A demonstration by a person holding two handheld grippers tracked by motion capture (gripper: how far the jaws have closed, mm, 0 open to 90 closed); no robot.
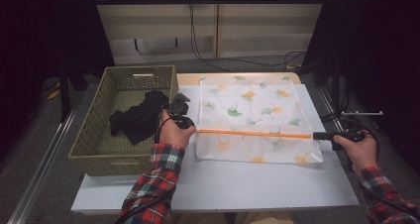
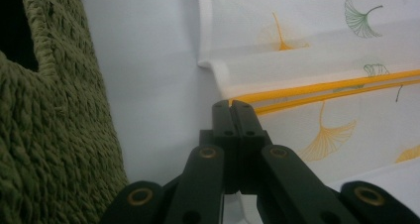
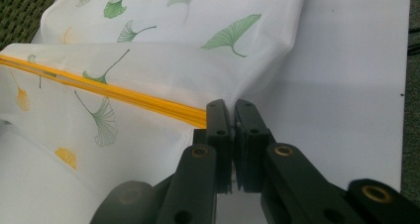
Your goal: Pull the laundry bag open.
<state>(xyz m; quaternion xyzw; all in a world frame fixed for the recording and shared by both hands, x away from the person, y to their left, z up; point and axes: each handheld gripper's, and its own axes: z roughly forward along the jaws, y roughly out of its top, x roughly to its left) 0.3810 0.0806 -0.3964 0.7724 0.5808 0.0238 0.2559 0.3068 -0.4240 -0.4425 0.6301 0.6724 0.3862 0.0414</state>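
Both tongs pinched: left gripper (image 1: 187, 126) and right gripper (image 1: 322, 135) each clamped 1 end of the orange zip edge (image 1: 253, 133) | mesh bag (image 1: 250, 105) lay mid-frame, flat | I judged bag unfilled; dark garment (image 1: 141, 117) in basket (image 1: 94, 130), left.

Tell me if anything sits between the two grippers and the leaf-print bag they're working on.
Nothing visible does. The left gripper is shut on the left end of the leaf-print bag at its orange zipper strip, and the right gripper is shut on the right end. The green basket stands off to the left.
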